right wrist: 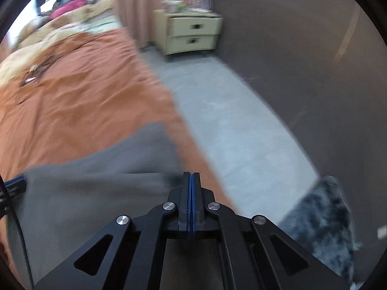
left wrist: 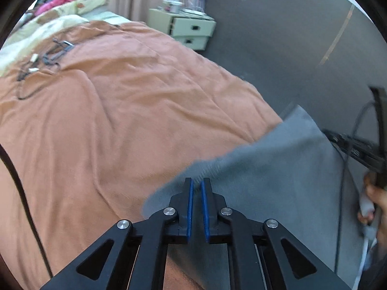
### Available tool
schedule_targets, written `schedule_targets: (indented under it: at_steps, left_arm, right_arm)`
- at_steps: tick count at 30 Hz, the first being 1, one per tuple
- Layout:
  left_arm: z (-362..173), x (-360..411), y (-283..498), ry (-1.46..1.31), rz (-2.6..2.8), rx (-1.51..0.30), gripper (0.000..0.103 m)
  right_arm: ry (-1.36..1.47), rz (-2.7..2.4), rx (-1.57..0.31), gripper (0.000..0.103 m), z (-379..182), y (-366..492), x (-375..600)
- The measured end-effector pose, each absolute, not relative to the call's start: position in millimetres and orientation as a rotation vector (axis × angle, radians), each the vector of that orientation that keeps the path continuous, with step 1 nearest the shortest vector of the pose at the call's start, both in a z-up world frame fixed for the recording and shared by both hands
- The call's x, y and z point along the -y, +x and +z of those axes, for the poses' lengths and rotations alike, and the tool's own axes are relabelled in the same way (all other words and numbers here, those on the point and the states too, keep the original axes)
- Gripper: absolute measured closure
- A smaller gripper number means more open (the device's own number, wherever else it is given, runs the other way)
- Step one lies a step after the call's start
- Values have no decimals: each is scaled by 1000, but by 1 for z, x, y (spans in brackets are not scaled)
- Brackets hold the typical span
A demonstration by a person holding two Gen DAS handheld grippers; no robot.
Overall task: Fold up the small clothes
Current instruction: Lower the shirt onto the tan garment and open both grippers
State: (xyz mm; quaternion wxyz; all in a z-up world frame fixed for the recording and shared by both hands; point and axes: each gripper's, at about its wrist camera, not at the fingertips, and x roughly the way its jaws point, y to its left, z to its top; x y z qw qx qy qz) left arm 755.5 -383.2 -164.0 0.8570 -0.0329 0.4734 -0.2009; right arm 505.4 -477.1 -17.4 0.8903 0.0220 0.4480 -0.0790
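Observation:
A small grey garment (left wrist: pixel 278 169) hangs stretched between the two grippers above the orange bedspread (left wrist: pixel 121 120). My left gripper (left wrist: pixel 197 181) has its blue pads nearly together, pinching the garment's ribbed edge. My right gripper (right wrist: pixel 191 176) is shut, its pads pressed together at the garment's (right wrist: pixel 96 186) right edge; the pinch itself is hidden. The right gripper also shows at the right edge of the left wrist view (left wrist: pixel 358 149), held by a hand. Both views are blurred by motion.
The bed's orange cover (right wrist: pixel 72 101) ends at a grey floor (right wrist: pixel 229 125). A pale two-drawer nightstand (right wrist: pixel 193 33) stands by the curtain. Cables and a clamp (left wrist: pixel 48 58) lie on the far bed. A dark fluffy rug (right wrist: pixel 319 217) lies at right.

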Motion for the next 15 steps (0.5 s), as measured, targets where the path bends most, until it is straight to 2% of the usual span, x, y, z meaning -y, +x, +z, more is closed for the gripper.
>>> schedule_targets:
  at_steps: [4,9,15]
  left_arm:
    - [-143,380,747,-66,-471,-952,93]
    - [-145,382,732,-64,-505,-979,93]
    - [-152,387,716,-58,-542,-1010,93]
  right_arm:
    - [70,-82,-887,103,8,471,487]
    - [65,108,-859,103,29,426,481]
    - [44,105,-995,103,-19,425,495]
